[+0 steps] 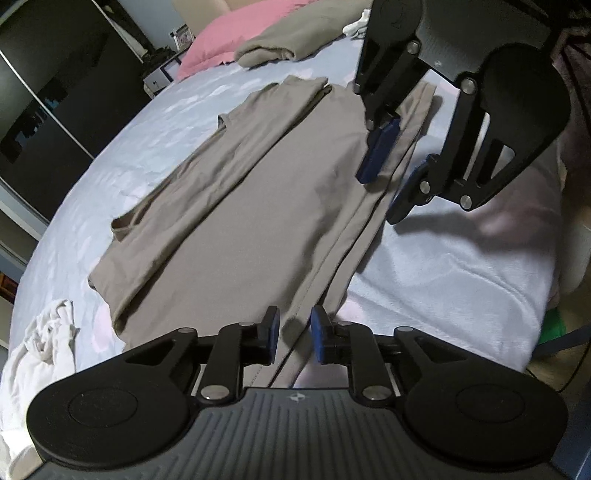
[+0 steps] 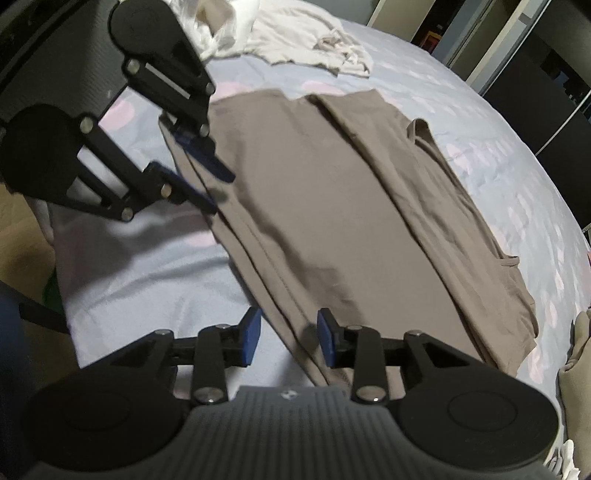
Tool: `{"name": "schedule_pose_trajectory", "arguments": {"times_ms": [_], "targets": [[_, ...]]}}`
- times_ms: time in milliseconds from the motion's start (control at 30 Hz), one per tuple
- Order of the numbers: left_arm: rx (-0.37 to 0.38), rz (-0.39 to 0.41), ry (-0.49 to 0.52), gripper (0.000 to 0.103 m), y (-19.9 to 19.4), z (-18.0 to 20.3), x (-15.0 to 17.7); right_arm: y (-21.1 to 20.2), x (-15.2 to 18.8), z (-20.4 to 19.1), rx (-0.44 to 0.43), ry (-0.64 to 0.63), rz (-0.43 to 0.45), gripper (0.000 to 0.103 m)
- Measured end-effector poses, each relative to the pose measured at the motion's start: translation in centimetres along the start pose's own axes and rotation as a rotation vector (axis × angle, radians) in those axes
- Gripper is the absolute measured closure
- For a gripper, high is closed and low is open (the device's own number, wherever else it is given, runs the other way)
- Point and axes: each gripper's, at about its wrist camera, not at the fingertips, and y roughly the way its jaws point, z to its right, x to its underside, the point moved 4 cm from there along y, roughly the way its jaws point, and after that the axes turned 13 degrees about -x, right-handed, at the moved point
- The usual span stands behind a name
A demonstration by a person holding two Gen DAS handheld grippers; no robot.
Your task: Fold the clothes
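A taupe garment [image 1: 266, 206] [image 2: 332, 206] lies flat on the bed, folded lengthwise with one side laid over its middle. My left gripper [image 1: 295, 338] [image 2: 210, 181] is open at one end of the garment's long double-layered edge. That edge runs between its blue pads [image 1: 273, 334], which do not pinch it. My right gripper [image 2: 289, 338] [image 1: 393, 173] is open at the other end of the same edge. The cloth edge passes between its fingertips [image 2: 327, 339]. The two grippers face each other along this edge.
The bedspread [image 1: 443, 266] [image 2: 147, 258] is light blue with pale pink blotches. Crumpled white clothes [image 1: 44, 339] [image 2: 306, 40] lie beyond the garment's end. A pink pillow [image 1: 240, 33] and a khaki garment [image 1: 295, 40] are at the head. Dark wardrobe doors [image 1: 55, 92] stand alongside.
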Motion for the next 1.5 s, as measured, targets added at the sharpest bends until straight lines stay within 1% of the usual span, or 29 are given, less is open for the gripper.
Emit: {"name": "schedule_pose_trajectory", "arguments": {"times_ms": [33, 100, 133, 167, 233, 333, 400, 500, 567, 667, 733, 767, 800, 833, 900, 933, 967, 1033, 1133, 1267, 1367, 1500], "targets": [[0.004, -0.002, -0.003, 0.086, 0.2, 0.0, 0.0, 0.3, 0.1, 0.1, 0.001, 0.002, -0.009, 0.077], [0.009, -0.003, -0.012, 0.088, 0.3, -0.2, 0.0, 0.6, 0.2, 0.5, -0.001, 0.024, -0.012, 0.088], [0.010, -0.001, -0.018, 0.095, 0.1, -0.4, 0.0, 0.6, 0.2, 0.7, -0.003, 0.036, -0.007, 0.091], [0.010, 0.000, -0.024, 0.102, 0.0, -0.6, -0.1, 0.4, 0.2, 0.9, -0.008, 0.049, -0.003, 0.097], [0.012, 0.004, -0.035, 0.103, -0.4, -1.0, -0.2, -0.1, 0.1, 1.2, -0.016, 0.074, 0.004, 0.100], [0.012, 0.012, -0.046, 0.103, -1.1, -1.3, -0.4, -1.0, 0.1, 1.3, -0.039, 0.105, 0.021, 0.100], [0.023, 0.011, -0.040, 0.103, -1.6, -1.2, -0.4, -1.2, 0.2, 1.3, -0.035, 0.105, 0.026, 0.099], [0.038, 0.004, -0.002, 0.103, -2.1, -0.6, -0.2, -1.2, 0.3, 1.0, -0.030, 0.096, 0.024, 0.100], [0.055, 0.001, 0.022, 0.103, -1.9, 0.0, 0.0, -1.2, 0.3, 0.6, -0.035, 0.085, 0.011, 0.100], [0.061, -0.014, 0.045, 0.103, -1.3, 0.6, 0.3, -1.1, 0.3, 0.3, -0.032, 0.063, 0.004, 0.100], [0.045, -0.020, 0.049, 0.103, -1.0, 0.6, 0.6, -1.1, 0.2, 0.2, -0.020, 0.046, 0.009, 0.095], [0.036, -0.017, 0.054, 0.103, -1.0, 0.5, 0.7, -1.1, 0.2, 0.0, -0.013, 0.031, 0.011, 0.087], [0.033, -0.016, 0.060, 0.103, -1.1, 0.5, 0.7, -1.2, 0.1, -0.1, -0.007, 0.015, 0.013, 0.076], [0.029, -0.015, 0.068, 0.102, -1.2, 0.6, 0.8, -1.2, 0.1, -0.3, 0.000, -0.001, 0.014, 0.072], [0.018, -0.008, 0.091, 0.092, -1.6, 0.8, 1.0, -1.0, 0.3, -0.7, 0.013, -0.044, -0.007, 0.072], [0.006, -0.004, 0.108, 0.083, -1.7, 0.9, 1.1, -0.9, 0.4, -1.0, 0.022, -0.067, -0.021, 0.072], [-0.008, -0.001, 0.124, 0.079, -1.9, 0.9, 1.2, -0.8, 0.6, -1.0, 0.028, -0.075, -0.031, 0.072], [-0.032, 0.002, 0.156, 0.076, -2.0, 1.1, 1.5, -0.8, 1.0, -1.0, 0.041, -0.083, -0.047, 0.072], [-0.045, -0.016, 0.187, 0.069, -1.5, 1.4, 2.0, -0.7, 1.3, -0.7, 0.051, -0.083, -0.059, 0.072], [-0.065, -0.002, 0.219, 0.068, -0.9, 2.0, 2.0, 0.1, 1.7, -1.1, 0.065, -0.123, -0.086, 0.072], [-0.098, 0.018, 0.230, 0.064, -0.9, 2.3, 2.0, 0.3, 1.6, -1.7, 0.090, -0.170, -0.093, 0.072], [-0.147, 0.053, 0.284, 0.065, -1.0, 3.4, 2.2, 0.6, 1.8, -2.8, 0.135, -0.247, -0.104, 0.071]]}}
